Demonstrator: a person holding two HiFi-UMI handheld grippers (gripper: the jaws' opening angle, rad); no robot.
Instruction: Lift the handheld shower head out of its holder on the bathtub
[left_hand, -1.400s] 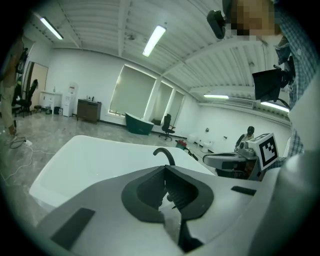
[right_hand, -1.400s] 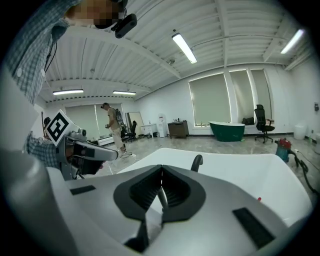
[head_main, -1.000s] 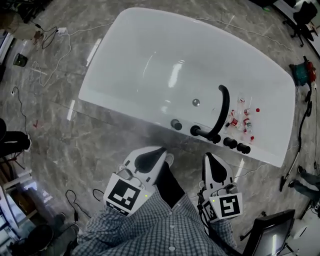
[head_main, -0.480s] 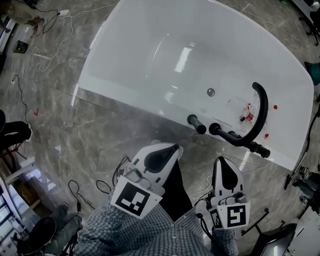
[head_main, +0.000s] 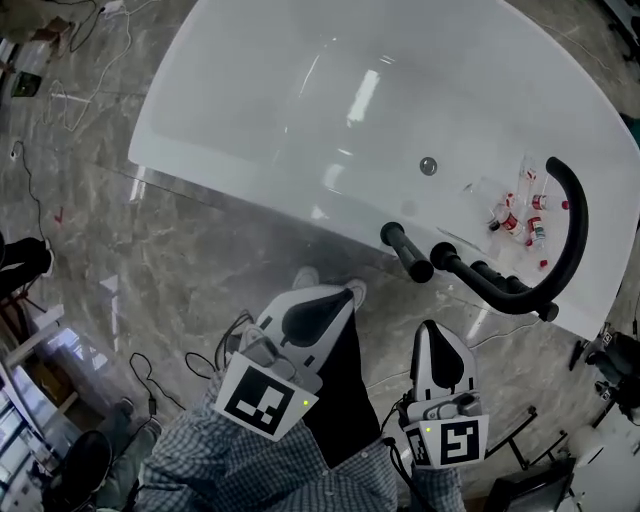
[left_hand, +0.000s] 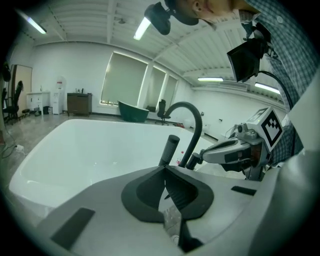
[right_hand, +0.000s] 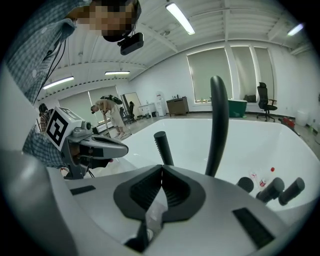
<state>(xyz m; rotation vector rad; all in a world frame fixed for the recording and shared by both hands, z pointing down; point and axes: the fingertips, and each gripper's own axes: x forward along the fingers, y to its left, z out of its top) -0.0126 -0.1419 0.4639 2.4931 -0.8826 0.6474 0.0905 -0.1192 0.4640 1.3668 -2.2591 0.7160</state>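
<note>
Both closed and empty, your left tool (left_hand: 165, 168) and right tool (right_hand: 161, 168) aim at the black cylindrical shower head (head_main: 408, 252), readying the approach.

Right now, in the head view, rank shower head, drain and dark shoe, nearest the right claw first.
1. Shower head: just ahead, on the tub rim.
2. Drain: beyond it, on the tub floor.
3. Dark shoe: far left, on the room floor.

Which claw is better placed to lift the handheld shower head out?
Probably the right claw: its shut tips sit nearer the shower head, pointing at it. The left claw is farther.
</note>
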